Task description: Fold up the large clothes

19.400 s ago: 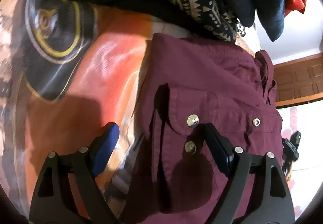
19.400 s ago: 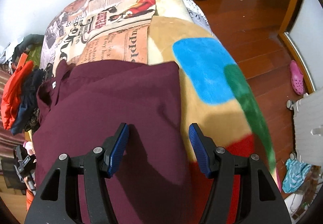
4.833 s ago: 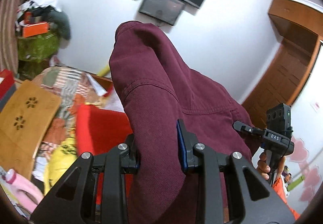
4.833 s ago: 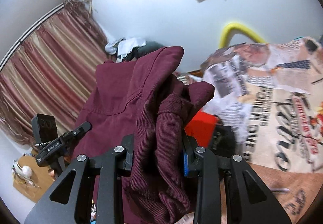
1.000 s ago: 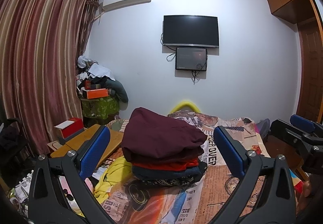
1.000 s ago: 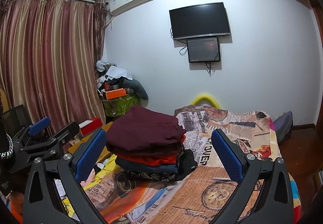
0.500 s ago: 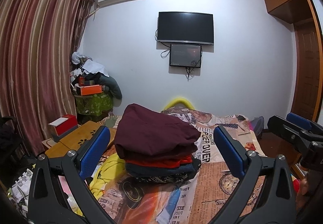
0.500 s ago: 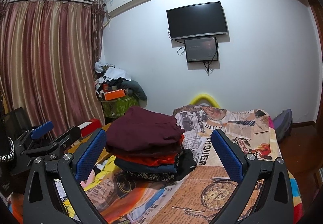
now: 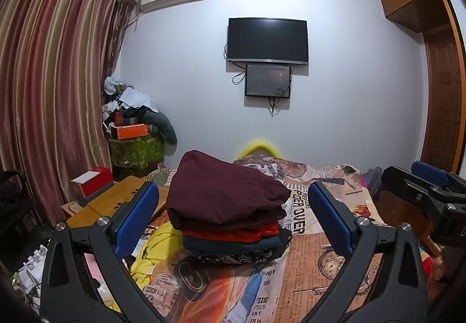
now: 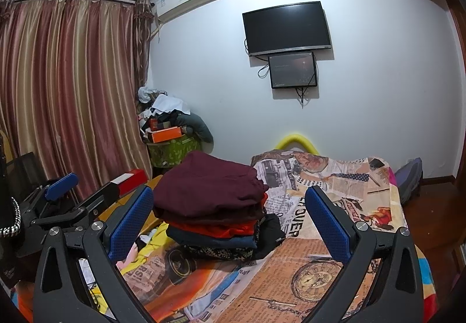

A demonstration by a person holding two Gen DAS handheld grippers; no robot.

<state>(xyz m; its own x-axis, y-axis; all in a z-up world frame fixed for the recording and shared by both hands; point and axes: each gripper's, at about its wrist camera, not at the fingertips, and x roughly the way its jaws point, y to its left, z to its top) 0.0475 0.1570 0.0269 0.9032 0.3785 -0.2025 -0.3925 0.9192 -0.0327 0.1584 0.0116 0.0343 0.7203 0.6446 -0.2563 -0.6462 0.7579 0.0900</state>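
A folded maroon shirt [image 9: 221, 189] lies on top of a stack of folded clothes [image 9: 233, 241] on the bed; it also shows in the right wrist view [image 10: 206, 189]. My left gripper [image 9: 233, 215] is open and empty, held back from the stack, which shows between its blue pads. My right gripper [image 10: 230, 215] is open and empty, likewise held back. Each gripper shows at the edge of the other's view: the right gripper [image 9: 428, 180] and the left gripper [image 10: 61, 189].
The bed is covered by a newspaper-print blanket [image 9: 314, 264]. A wooden side table [image 9: 110, 203] with a red box [image 9: 93, 182] stands at the left. A yellow garment [image 9: 157, 247] lies beside the stack. Curtains, a cluttered corner and a wall TV are behind.
Both grippers have drawn slightly back and shifted; the stack sits a little lower and more centred in the views. The clothes have not moved.
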